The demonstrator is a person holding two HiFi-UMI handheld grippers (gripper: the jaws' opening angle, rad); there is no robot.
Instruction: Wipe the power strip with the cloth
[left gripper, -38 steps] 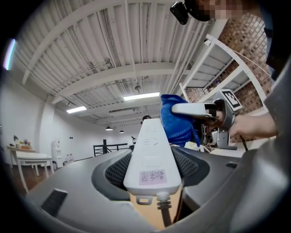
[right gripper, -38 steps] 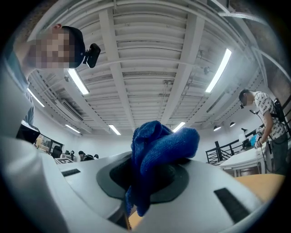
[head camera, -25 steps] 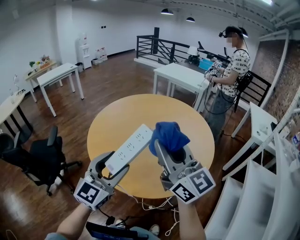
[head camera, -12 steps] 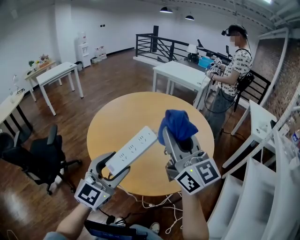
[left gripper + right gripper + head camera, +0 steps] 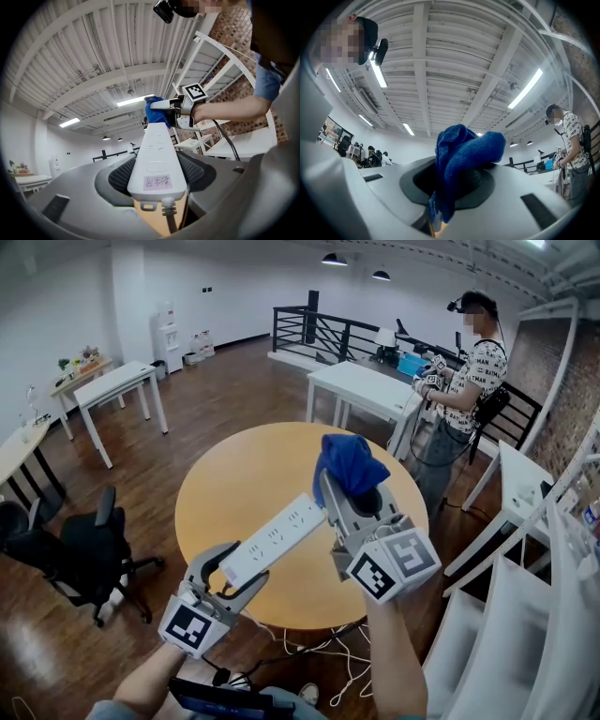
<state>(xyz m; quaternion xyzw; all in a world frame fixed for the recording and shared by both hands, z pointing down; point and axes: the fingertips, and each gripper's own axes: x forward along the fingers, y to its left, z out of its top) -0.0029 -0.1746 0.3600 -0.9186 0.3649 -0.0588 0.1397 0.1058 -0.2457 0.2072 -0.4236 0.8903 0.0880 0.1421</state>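
Observation:
My left gripper (image 5: 232, 570) is shut on the cord end of a long white power strip (image 5: 278, 533), held level over the round wooden table (image 5: 234, 470). In the left gripper view the strip (image 5: 157, 159) runs away from me between the pads, with its cord hanging below. My right gripper (image 5: 359, 502) is shut on a bunched blue cloth (image 5: 349, 463), which sits just above and right of the strip's far end. The cloth (image 5: 154, 112) shows past that end in the left gripper view. It fills my right jaws (image 5: 457, 180) as a blue wad (image 5: 461, 159).
A person (image 5: 464, 381) stands at the back right beside a white table (image 5: 361, 390). A black office chair (image 5: 80, 559) is at the left, with more white tables (image 5: 112, 390) behind it. White shelving (image 5: 525, 615) stands at the right. Cables (image 5: 319, 648) trail under the round table.
My right gripper has lifted the blue cloth up and a little right, off the strip's far end. The left gripper and the strip have stayed nearly still.

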